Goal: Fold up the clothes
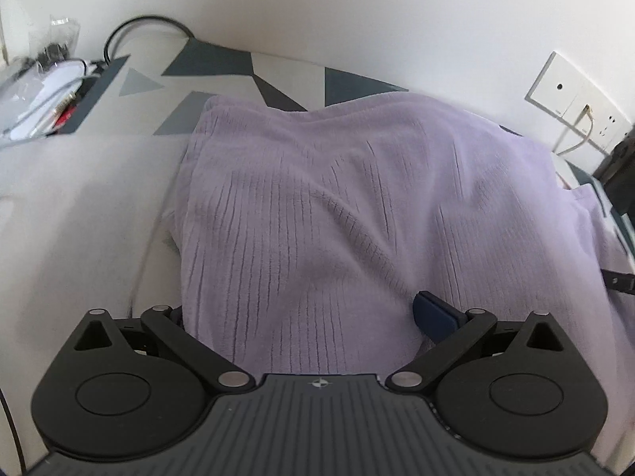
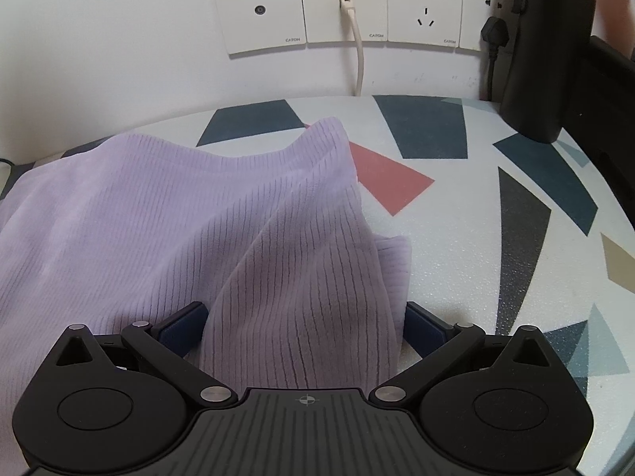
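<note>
Left gripper point(image 1: 309, 317): jaws spread wide, lilac garment point(image 1: 357, 206) draped between and over them. Only one blue pad point(image 1: 434, 317) shows, pressing into the fabric on the right; the other pad is hidden under cloth. Can't tell if the fabric is pinched or just lying across the fingers.

Right gripper point(image 2: 303, 323): jaws also wide open, both blue pads point(image 2: 182, 327) in view, one each side of a hanging fold of the garment point(image 2: 222, 222). The fold fills the gap and meets the right pad; the left pad sits just beside it. No clear clamping, cloth looks loose between the fingers.

Garment: ribbed, fleecy knit, bunched and lifted near both grippers, the rest lying on the table point(image 2: 496, 218). In the right view it covers the left half of the tabletop, one corner peaked up toward the wall and a lower layer poking out flat on the right. In the left view it spans most of the frame, its far edge near the wall.

Table: white top with a geometric print of dark blue, grey, red and tan shapes.

Farther out, left view: clutter pile point(image 1: 43, 83) with plastic bags and cables at the far left corner, plus a black cable point(image 1: 139, 25) looping at the wall.

Right view, at the wall: row of outlet plates point(image 2: 341, 8), a beige cable point(image 2: 359, 51) plugged into one, a black plug point(image 2: 494, 33) in another, and a black bottle point(image 2: 543, 47) standing on the table's far right.
</note>
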`<action>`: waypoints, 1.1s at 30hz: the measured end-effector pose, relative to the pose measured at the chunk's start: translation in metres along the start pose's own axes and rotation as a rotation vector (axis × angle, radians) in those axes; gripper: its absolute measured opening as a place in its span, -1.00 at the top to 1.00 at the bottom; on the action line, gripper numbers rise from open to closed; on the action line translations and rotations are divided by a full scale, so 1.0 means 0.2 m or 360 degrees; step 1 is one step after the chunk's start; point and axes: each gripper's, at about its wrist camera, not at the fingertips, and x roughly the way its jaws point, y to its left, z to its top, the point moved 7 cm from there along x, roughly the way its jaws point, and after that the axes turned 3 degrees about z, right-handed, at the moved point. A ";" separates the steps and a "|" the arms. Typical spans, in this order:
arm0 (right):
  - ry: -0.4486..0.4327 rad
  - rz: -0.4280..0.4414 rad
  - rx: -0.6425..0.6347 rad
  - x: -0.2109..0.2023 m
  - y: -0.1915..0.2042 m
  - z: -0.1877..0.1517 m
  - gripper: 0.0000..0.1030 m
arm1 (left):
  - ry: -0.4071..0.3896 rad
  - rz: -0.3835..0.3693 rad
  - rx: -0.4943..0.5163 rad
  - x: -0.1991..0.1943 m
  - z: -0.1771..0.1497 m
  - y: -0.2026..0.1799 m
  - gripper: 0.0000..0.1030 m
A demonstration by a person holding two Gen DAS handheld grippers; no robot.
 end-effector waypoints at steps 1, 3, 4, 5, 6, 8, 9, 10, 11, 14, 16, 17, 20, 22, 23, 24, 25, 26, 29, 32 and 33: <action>0.0012 0.0004 0.0003 0.00 0.00 0.00 -0.99 | 0.0013 -0.0015 -0.0026 0.00 0.01 0.02 -0.99; 0.0030 0.0019 0.0004 0.00 -0.01 0.01 -0.99 | 0.0045 -0.0039 -0.0069 -0.01 0.02 0.06 -0.99; 0.0036 0.0030 0.0003 0.00 -0.01 0.01 -0.99 | 0.0066 -0.0051 -0.0078 -0.01 0.03 0.08 -0.99; 0.0039 0.0040 0.0002 0.00 -0.01 0.00 -0.99 | 0.0094 -0.0072 -0.0058 -0.01 0.03 0.08 -0.99; 0.0041 0.0050 0.0001 0.00 -0.01 0.00 -0.99 | 0.0120 -0.0087 -0.0039 -0.01 0.03 0.09 -0.99; 0.0048 0.0053 0.0022 -0.01 -0.01 0.00 -0.99 | 0.0157 -0.0082 -0.0009 0.00 0.04 0.08 -0.99; 0.0047 0.0056 0.0029 -0.02 -0.01 -0.01 -0.99 | 0.0166 -0.0060 0.0000 0.00 0.04 0.07 -0.99; 0.0040 0.0058 0.0028 -0.02 -0.01 -0.01 -0.99 | 0.0176 -0.0031 0.0023 0.01 0.04 0.05 -0.99; 0.0027 0.0060 0.0026 -0.02 -0.01 -0.01 -0.99 | 0.0185 0.0001 0.0055 0.02 0.04 0.04 -0.99; -0.0017 0.0071 0.0019 -0.03 -0.01 -0.02 -0.99 | 0.0193 0.0054 0.0072 0.02 0.04 0.03 -1.00; -0.0010 0.0078 0.0019 -0.03 -0.01 -0.02 -0.99 | 0.0185 0.0055 0.0061 0.02 0.04 0.03 -1.00; 0.0000 0.0079 0.0020 -0.03 -0.01 -0.01 -0.99 | 0.0180 0.0051 0.0059 0.01 0.04 0.04 -1.00; 0.0050 0.0074 0.0029 -0.03 -0.01 -0.01 -0.99 | 0.0185 0.0037 0.0055 0.01 0.04 0.05 -1.00; 0.0107 0.0069 0.0059 -0.03 -0.01 -0.01 -0.99 | 0.0202 0.0031 0.0060 0.01 0.04 0.05 -1.00; 0.0129 0.0076 0.0064 -0.04 -0.02 -0.02 -0.99 | 0.0200 0.0034 0.0071 0.01 0.04 0.05 -1.00; 0.0151 0.0084 0.0069 -0.04 -0.02 -0.02 -0.99 | 0.0197 0.0037 0.0081 0.01 0.04 0.05 -1.00; 0.0157 0.0093 0.0076 -0.05 -0.02 -0.03 -0.99 | 0.0195 0.0040 0.0092 0.01 0.04 0.04 -1.00; 0.0153 0.0100 0.0075 -0.05 -0.02 -0.04 -0.99 | 0.0192 0.0044 0.0102 0.01 0.04 0.04 -1.00; 0.0122 0.0093 0.0032 -0.06 -0.01 -0.06 -0.97 | 0.0185 0.0054 0.0134 0.02 0.03 0.03 -1.00; 0.0087 0.0126 -0.0005 -0.08 0.01 -0.06 -0.63 | 0.0178 0.0063 0.0165 0.02 0.03 0.03 -0.98; 0.0077 0.0153 -0.0027 -0.09 0.02 -0.07 -0.50 | 0.0178 0.0068 0.0176 0.02 0.03 0.02 -0.97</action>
